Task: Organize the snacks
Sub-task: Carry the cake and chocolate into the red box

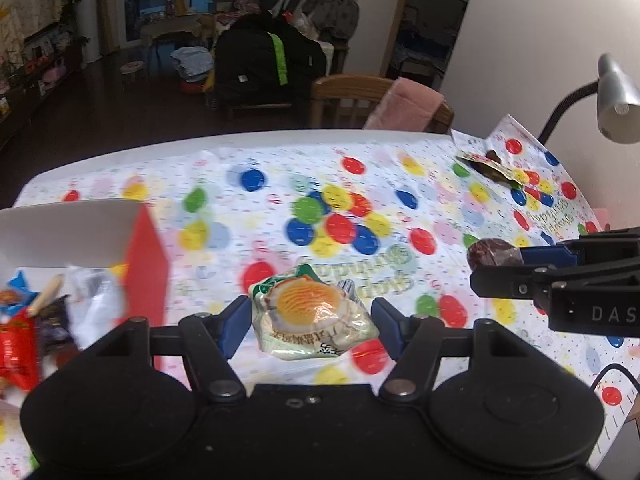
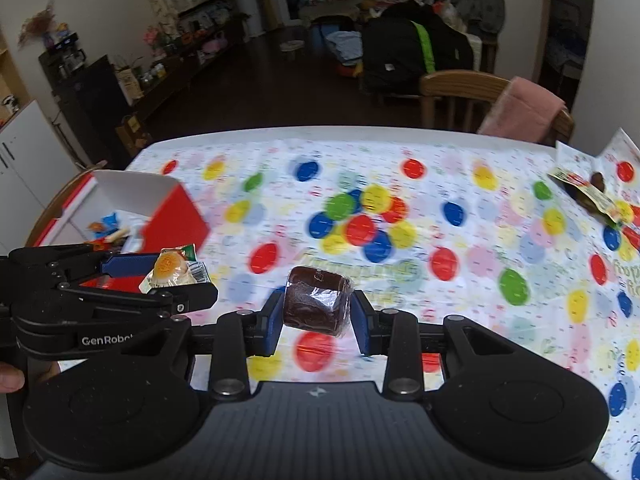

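Balloon tablecloth point(image 2: 460, 184); "GenRobot" left gripper point(image 2: 182, 280).

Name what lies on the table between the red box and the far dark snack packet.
Only bare balloon-print tablecloth between red box and dark snack packet; right wrist view.

A lived-in home, seen from a dining table point(image 2: 344, 136) that opens onto a living room. The table is covered with a party cloth point(image 2: 460, 184) printed with coloured balloons. At its far right edge stands a wooden chair point(image 2: 452, 84) with a pink towel point(image 2: 520, 108) draped over it. A silver gooseneck lamp point(image 1: 614, 100) leans in from the right. Beyond the table a dark floor runs past a black bag with a neon-yellow stripe point(image 2: 416, 52), heaped clothing, and a small round stool point(image 2: 292, 45). A low cabinet point(image 2: 132, 80) along the left wall holds flowers, toys and a coffee maker point(image 2: 70, 58).
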Demonstrator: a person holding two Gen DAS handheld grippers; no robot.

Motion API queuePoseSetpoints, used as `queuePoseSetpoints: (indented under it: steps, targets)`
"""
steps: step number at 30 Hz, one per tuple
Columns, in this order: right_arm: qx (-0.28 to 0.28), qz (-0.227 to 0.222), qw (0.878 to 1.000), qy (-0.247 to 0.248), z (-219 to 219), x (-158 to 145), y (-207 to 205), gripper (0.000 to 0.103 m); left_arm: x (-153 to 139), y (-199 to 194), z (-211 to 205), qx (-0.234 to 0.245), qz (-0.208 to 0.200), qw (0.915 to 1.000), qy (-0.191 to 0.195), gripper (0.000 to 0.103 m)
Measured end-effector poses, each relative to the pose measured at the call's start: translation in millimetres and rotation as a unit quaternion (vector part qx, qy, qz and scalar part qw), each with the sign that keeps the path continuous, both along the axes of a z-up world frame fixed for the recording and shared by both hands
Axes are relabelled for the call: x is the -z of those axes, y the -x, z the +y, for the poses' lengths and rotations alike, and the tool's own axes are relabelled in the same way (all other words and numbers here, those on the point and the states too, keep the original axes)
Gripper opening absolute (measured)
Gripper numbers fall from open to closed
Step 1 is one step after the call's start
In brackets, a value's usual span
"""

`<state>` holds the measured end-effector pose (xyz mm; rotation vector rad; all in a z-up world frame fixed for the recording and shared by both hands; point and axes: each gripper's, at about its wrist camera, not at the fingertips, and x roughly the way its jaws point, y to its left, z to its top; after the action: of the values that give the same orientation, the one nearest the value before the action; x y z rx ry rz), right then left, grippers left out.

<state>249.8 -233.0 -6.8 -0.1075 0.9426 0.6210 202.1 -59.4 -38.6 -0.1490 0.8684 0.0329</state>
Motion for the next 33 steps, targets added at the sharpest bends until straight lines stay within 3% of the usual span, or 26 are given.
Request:
queuePoseSetpoints:
  steps: [18,33]
  targets:
    - [-0.056,-0.014,0.998,-0.003,160,-12,58,0.035,-23,61,157,-0.059,-0.019,0.9980,-0.008,0.064]
    - [-0.069,-0.008,0.997,0.015,249,15,52,0.035,-7,67,262,-0.111,-0.003,0.9928,-0.045,0.064]
